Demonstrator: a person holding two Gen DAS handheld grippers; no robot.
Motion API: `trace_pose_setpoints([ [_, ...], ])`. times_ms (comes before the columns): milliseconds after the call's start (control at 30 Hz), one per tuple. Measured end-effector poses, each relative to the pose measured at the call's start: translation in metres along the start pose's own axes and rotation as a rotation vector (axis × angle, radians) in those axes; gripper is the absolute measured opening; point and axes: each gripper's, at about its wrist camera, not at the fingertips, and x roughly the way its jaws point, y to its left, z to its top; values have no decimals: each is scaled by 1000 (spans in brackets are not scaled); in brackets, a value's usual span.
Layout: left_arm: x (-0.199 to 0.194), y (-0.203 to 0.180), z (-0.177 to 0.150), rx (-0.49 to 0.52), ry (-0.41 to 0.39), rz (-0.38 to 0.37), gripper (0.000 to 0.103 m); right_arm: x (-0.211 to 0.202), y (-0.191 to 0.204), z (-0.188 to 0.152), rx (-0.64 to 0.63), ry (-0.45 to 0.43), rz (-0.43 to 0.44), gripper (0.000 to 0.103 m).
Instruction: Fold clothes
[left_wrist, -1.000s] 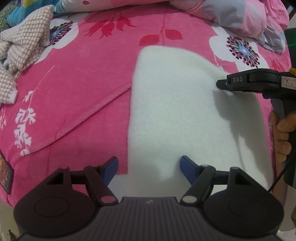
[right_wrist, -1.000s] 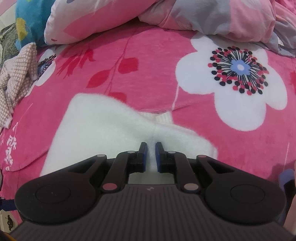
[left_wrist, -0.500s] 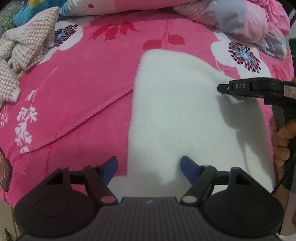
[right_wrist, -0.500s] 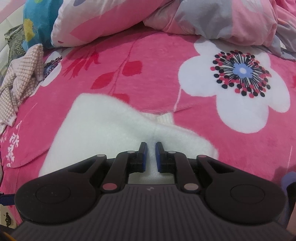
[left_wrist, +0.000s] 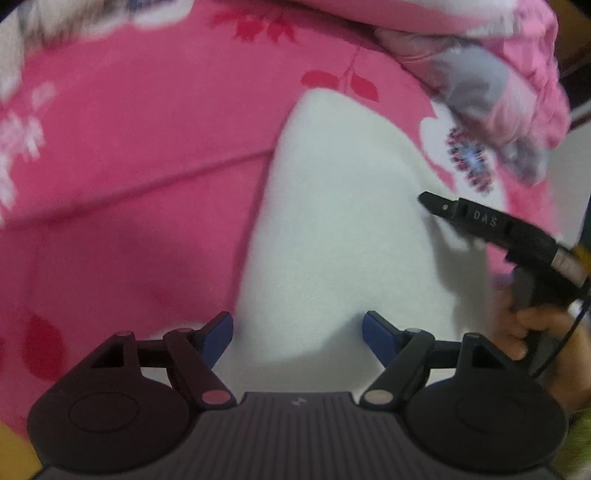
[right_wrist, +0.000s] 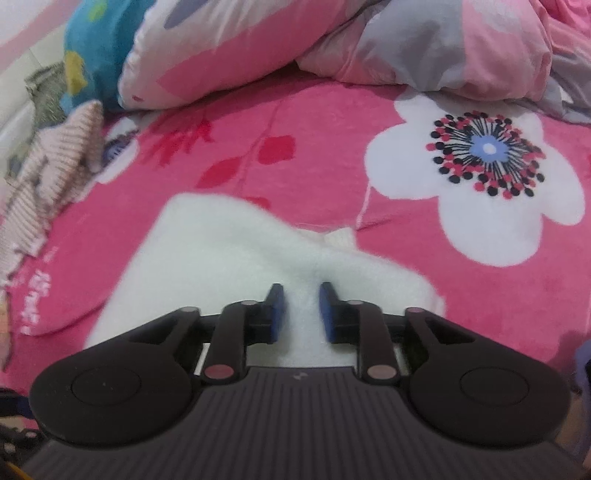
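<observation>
A: Left wrist view first. Where's your garment?

B: The white fleece garment (left_wrist: 343, 221) lies flat on the bed, centre running to 5 o'clock, looks already folded into a narrow slab. Your left hand-held gripper (left_wrist: 297, 332) hangs over its near end, jaws spread wide, nothing pinched. View's blurry.

A: And your other one?

B: Your right hand-held gripper (left_wrist: 428, 201) comes in from 3 o'clock, tip at the garment's right edge.

A: Right wrist view?

B: The jaws there have just been opening; your right hand-held gripper (right_wrist: 302, 308) has white fleece between the pads but a gap shows each side, so I'd call it released. My read: this fold's laid down, smoothing or one more fold is left.

A: Surface, room?

B: Pink floral blanket (right_wrist: 332, 162) on the bed. Crumpled duvet (right_wrist: 424, 44) at 12 to 1 o'clock, checked cloth (right_wrist: 51, 173) at 9, maybe still to fold, blue pillow (right_wrist: 92, 48) at 10.
</observation>
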Motion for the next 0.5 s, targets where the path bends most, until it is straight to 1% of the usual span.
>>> trace_pose_setpoints([
  [33, -1, 7, -1, -4, 10, -41, 78, -7, -2, 1, 24, -9, 12, 27],
  [67, -1, 15, -2, -8, 21, -83, 78, -19, -7, 0, 61, -35, 15, 37],
  [100, -2, 21, -2, -8, 34, -117, 78, -34, -13, -3, 109, -73, 6, 54],
  [133, -1, 26, -2, -6, 50, -150, 78, -48, -19, -6, 157, -105, -8, 62],
  [167, 0, 31, -2, -5, 67, -183, 78, -59, -27, -11, 206, -113, -29, 64],
  [233, 3, 41, -2, -2, 100, -249, 79, -73, -44, -22, 306, -81, -66, 66],
  [267, 5, 45, 0, -1, 114, -277, 80, -76, -52, -30, 356, -48, -69, 66],
  [333, 11, 51, 7, -2, 151, -333, 83, -78, -61, -43, 415, 9, -36, 66],
  [400, 19, 57, 14, -5, 192, -378, 84, -75, -56, -49, 393, 59, -26, 68],
  [467, 30, 59, 20, -1, 239, -396, 84, -66, -48, -52, 358, 108, -47, 72],
  [500, 36, 59, 23, 9, 265, -397, 83, -62, -46, -53, 360, 119, -53, 77],
])
